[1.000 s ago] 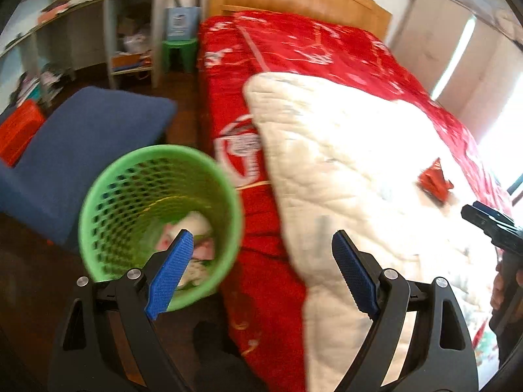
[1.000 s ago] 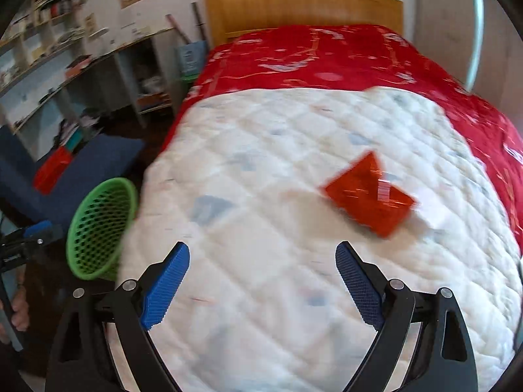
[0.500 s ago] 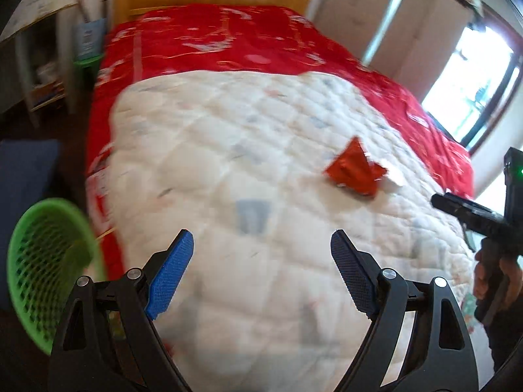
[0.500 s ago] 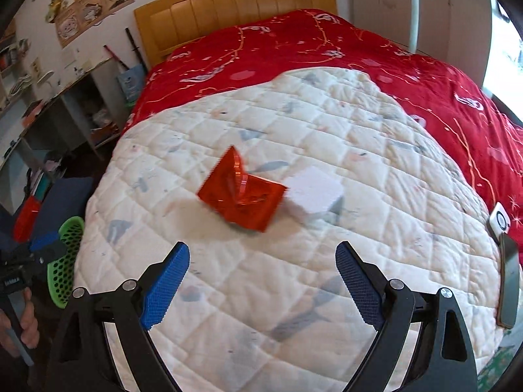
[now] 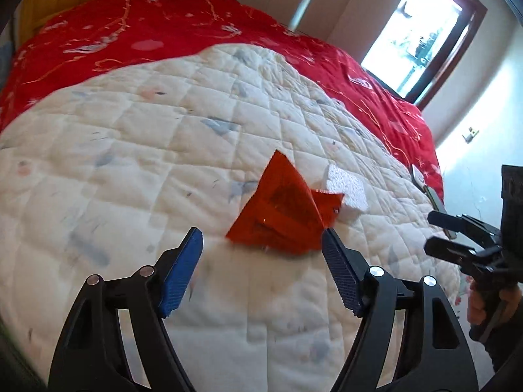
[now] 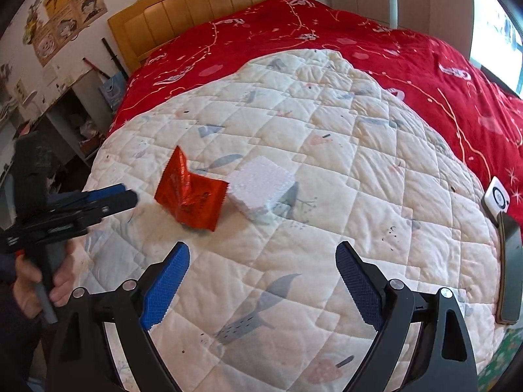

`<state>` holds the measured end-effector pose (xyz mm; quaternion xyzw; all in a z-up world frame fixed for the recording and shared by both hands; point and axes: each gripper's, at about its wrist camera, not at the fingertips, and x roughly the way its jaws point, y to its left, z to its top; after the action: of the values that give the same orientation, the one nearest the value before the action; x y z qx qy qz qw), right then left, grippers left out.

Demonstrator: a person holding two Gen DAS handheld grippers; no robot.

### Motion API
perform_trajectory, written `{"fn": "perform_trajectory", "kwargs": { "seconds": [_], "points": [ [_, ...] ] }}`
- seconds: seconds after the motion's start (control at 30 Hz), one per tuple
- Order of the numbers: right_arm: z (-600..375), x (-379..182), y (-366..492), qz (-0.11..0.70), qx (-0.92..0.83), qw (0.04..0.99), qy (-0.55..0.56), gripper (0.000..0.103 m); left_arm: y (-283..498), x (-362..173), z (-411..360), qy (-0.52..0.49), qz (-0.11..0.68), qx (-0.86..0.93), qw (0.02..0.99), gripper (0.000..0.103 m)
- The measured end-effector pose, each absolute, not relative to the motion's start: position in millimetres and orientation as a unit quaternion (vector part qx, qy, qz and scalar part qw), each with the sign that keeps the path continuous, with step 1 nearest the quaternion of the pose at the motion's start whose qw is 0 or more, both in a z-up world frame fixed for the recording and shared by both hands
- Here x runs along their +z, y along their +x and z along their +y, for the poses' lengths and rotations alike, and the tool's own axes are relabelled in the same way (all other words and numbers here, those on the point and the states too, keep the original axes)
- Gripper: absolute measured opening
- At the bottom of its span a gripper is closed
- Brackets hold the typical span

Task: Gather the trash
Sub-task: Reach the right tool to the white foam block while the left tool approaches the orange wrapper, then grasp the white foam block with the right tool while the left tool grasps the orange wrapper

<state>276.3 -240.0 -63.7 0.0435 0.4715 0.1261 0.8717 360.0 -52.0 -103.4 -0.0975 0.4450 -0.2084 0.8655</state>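
**Two open grippers near trash on a bed**

While both grippers hang over a white quilt [image 6: 327,170], nothing is held in either one. Going left to right in the right wrist view: a hand [image 6: 39,281] grips the handle of the left gripper [image 6: 108,201], whose tips point toward a red wrapper [image 6: 191,192]. That wrapper stands folded and crumpled on the quilt, close to those tips but apart from them. Just beside it, on its right, lies a white foam block [image 6: 261,186]; whether the two touch is hard to tell. Farther right, at the quilt's edge, lie a small white device [image 6: 497,197] and a dark phone [image 6: 510,271]. A red bedspread [image 6: 392,52] covers the far part of the bed, with a wooden headboard [image 6: 209,9] behind it. The right gripper [image 6: 261,281] has its blue pads [image 6: 163,289] spread wide above bare quilt, nearer the camera than the trash.

From the left wrist view, the left gripper [image 5: 261,271] is also spread wide, fingers apart. The wrapper [image 5: 281,215] sits just beyond and between the fingertips, nearer the right pad, with the foam [image 5: 348,192] behind it. At the right edge, the right gripper [image 5: 457,238] appears in side view.
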Motion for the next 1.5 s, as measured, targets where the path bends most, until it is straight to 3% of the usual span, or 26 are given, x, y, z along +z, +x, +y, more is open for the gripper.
{"fn": "perform_trajectory", "kwargs": {
  "seconds": [0.37,0.5,0.53,0.63,0.73,0.93,1.17,1.2,1.27,1.37,1.43,1.5],
  "points": [
    [-252.7,-66.6,303.0,0.490,0.119,0.859,0.087,0.088,407.7,-142.3,-51.9,-0.220,0.474,-0.269,0.809,0.071],
    [-252.3,-70.6,318.0,0.500,0.120,0.850,0.118,0.088,401.2,-150.6,-55.2,-0.240,0.468,-0.298,0.796,0.041],
    [-251.6,-71.8,322.5,0.502,0.120,0.847,0.126,0.088,399.4,-150.7,-55.8,-0.241,0.469,-0.302,0.794,0.019],
    [-249.6,-77.0,336.8,0.512,0.115,0.837,0.158,0.088,389.9,-149.8,-57.1,-0.235,0.473,-0.294,0.797,0.005],
    [-246.1,-81.0,350.8,0.515,0.104,0.833,0.174,0.088,375.8,-142.6,-58.9,-0.221,0.465,-0.288,0.808,0.000],
    [-234.3,-102.9,378.8,0.545,0.089,0.807,0.212,0.087,363.5,-127.9,-53.9,-0.187,0.455,-0.290,0.820,0.000],
    [-230.4,-123.6,395.4,0.570,0.051,0.784,0.240,0.073,358.5,-121.4,-48.3,-0.193,0.453,-0.302,0.816,0.005],
    [-228.1,-125.2,396.3,0.574,0.048,0.784,0.233,0.068,358.6,-121.7,-49.0,-0.192,0.455,-0.303,0.815,0.009],
    [-227.0,-125.6,395.7,0.576,0.040,0.786,0.218,0.063,359.8,-123.7,-51.7,-0.193,0.459,-0.302,0.813,0.037],
    [-232.9,-122.1,390.0,0.567,0.045,0.793,0.217,0.062,362.2,-125.1,-57.7,-0.196,0.461,-0.310,0.808,0.046],
    [-237.0,-116.3,385.4,0.558,0.047,0.803,0.204,0.062,366.5,-128.6,-62.5,-0.202,0.470,-0.310,0.801,0.062],
    [-243.4,-110.6,381.0,0.551,0.047,0.808,0.202,0.062,372.0,-132.3,-66.5,-0.201,0.475,-0.299,0.803,0.063]
  ]
}}
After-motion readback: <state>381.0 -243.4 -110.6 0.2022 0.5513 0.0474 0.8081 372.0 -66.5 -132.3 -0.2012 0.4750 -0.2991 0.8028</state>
